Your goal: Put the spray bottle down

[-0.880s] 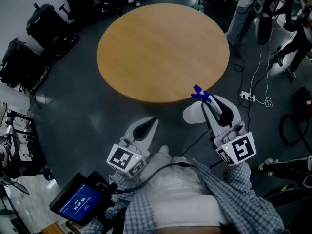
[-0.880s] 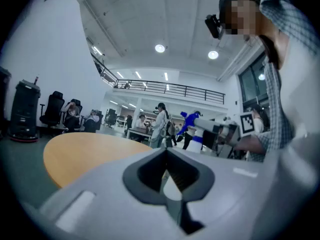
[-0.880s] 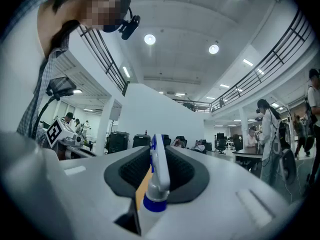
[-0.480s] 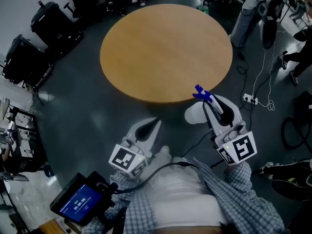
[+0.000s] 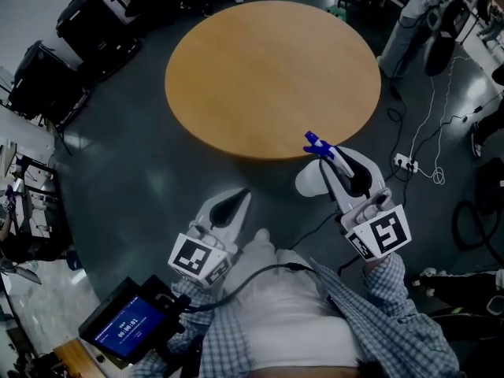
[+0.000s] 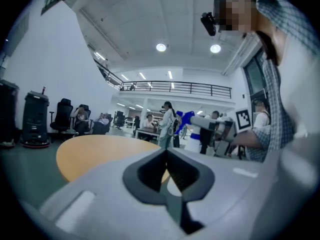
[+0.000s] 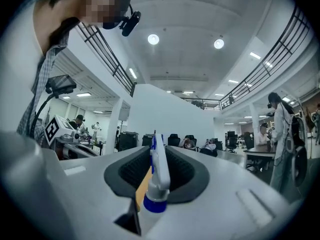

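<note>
White spray bottle (image 5: 312, 182) in right gripper (image 5: 334, 161).

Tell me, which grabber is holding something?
The right gripper: its jaws are clamped on the spray bottle with the blue top. The left gripper has its jaws closed on nothing.
</note>
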The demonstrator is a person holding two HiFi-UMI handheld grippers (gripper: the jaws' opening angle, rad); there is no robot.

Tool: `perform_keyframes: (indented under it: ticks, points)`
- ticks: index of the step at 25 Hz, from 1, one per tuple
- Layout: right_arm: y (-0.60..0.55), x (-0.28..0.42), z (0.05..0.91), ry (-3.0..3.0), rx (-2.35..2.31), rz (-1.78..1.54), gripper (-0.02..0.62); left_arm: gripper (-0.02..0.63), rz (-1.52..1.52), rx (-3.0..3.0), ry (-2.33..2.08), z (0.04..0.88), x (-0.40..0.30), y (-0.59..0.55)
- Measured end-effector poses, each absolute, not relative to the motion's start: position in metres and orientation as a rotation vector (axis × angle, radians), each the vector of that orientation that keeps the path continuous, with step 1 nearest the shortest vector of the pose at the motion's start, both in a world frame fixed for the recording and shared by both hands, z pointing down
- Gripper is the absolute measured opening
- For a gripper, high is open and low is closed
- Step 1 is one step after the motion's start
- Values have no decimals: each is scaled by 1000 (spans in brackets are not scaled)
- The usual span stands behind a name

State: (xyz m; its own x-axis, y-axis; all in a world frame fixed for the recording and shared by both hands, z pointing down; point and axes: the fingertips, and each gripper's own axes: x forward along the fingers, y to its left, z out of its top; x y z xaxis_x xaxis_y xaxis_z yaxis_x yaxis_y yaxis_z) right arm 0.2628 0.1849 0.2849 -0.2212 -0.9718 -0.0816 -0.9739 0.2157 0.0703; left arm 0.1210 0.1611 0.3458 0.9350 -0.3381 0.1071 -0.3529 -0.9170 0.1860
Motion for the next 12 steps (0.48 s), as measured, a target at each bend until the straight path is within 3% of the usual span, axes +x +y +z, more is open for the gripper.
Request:
perform_keyframes:
  ticks: [12]
  points:
    - [110, 194, 329, 2609, -1741, 150, 92, 2, 97, 2847, -821, 388, 41, 110]
